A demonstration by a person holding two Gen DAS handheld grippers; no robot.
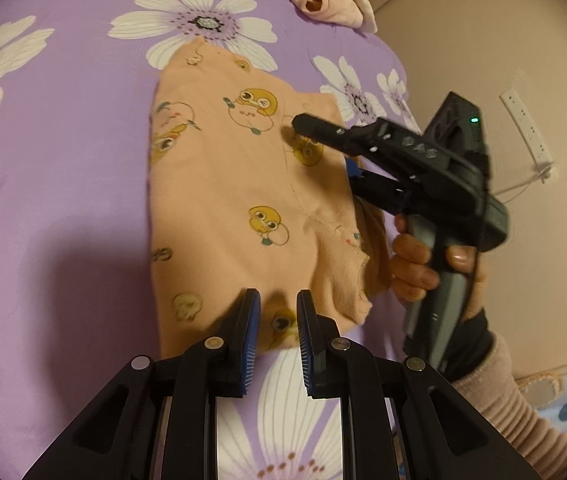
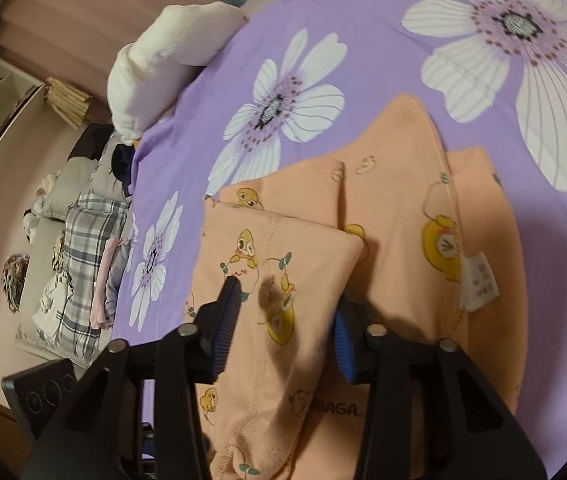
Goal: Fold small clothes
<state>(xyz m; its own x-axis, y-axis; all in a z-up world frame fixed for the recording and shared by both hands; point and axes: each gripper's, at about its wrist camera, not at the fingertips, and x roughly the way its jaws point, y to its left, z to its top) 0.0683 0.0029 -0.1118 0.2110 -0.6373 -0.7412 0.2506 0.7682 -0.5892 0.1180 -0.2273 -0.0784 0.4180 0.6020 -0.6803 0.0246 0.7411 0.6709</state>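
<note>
The peach garment, printed with yellow cartoon chicks, lies spread on the purple flowered bedsheet, partly folded: in the right wrist view one layer already lies turned over the rest, with a white care label showing at the right. That flap runs up between the fingers of the right gripper, probably so it can be carried across for another fold. The fingers stand part-way apart, and I cannot tell whether their pads actually press the cloth. The left gripper hovers at the near edge, its fingers a little apart with nothing between them, likely placed to pin or smooth that edge.

The garment's near hem is hidden behind both grippers. A pink bundle at the far edge is cut off. The heaps beyond the bed's left side are too blurred to name.
</note>
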